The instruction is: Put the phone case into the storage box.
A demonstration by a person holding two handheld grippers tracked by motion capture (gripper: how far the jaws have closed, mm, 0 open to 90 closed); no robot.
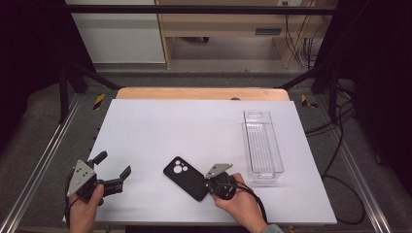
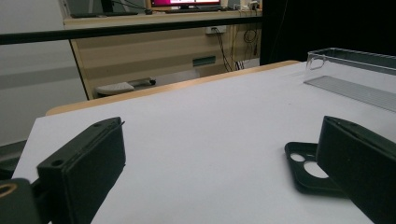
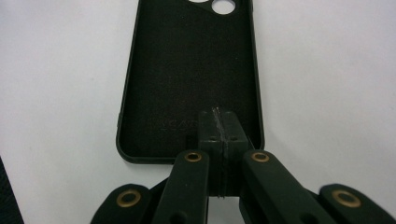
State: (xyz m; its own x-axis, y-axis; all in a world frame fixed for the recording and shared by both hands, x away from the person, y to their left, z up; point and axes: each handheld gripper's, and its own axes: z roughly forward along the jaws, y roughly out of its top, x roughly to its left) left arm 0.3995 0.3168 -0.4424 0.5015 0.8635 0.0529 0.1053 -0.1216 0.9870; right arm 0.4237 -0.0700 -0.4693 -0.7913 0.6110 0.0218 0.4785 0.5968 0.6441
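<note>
Phone case (image 1: 185, 178): lying flat on surface (image 1: 194, 126), near end under right hand-held gripper (image 1: 210, 183), whose jaws are closing together there. Left hand-held gripper (image 1: 113, 168): released, idling. Lift pending; bin (image 1: 262, 145) standing beyond, empty.

Wide bare room is lying open across the white tabletop (image 1: 160, 126) between the grippers and its far edge. A long clear plastic bin (image 1: 262, 145) is standing along the right side, and a black phone case (image 1: 185, 178) is lying flat near the front centre.
</note>
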